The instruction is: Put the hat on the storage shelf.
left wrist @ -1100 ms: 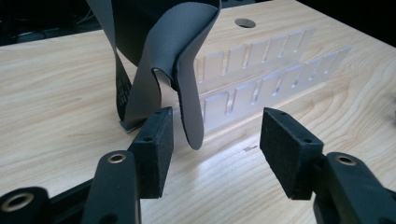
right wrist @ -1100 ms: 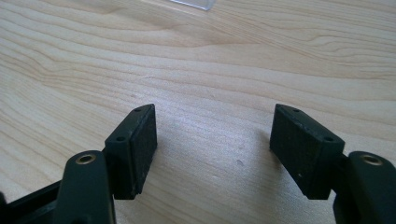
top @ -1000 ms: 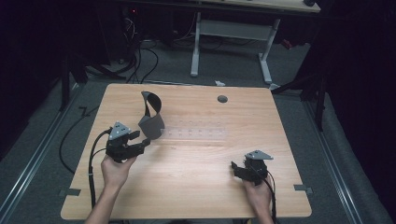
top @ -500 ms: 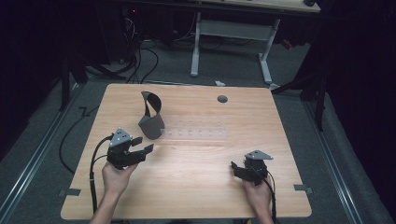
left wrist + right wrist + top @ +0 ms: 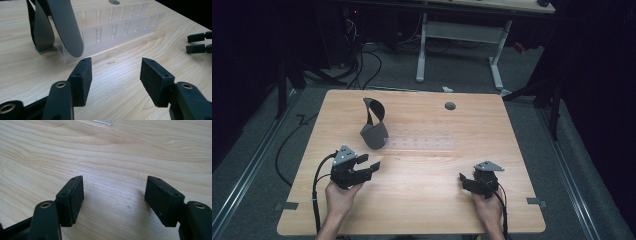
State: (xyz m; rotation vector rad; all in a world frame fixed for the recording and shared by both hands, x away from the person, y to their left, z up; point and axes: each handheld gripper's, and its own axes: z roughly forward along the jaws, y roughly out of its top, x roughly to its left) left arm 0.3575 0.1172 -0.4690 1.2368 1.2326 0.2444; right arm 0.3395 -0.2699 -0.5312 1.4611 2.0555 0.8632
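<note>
Two grippers sit low over a wooden table (image 5: 422, 195), one in each hand, and the table is the biggest thing here. Ahead of both lies a clear slotted rack (image 5: 422, 143), lengthwise across the middle; in the left gripper view it stands just beyond the jaw tips, a little to their left. At the rack's left end, nearest the left gripper (image 5: 371, 166), a dark grey curved strip (image 5: 374, 125) rises in a loop, its lower blade hanging in front of the rack's near corner. The left gripper's jaws are spread wide with bare wood between the pads. The right gripper (image 5: 464, 182), well apart from the rack and the strip, is spread just as wide over bare wood. A small round hole (image 5: 450, 106) marks the table's far side, beyond the rack.
</note>
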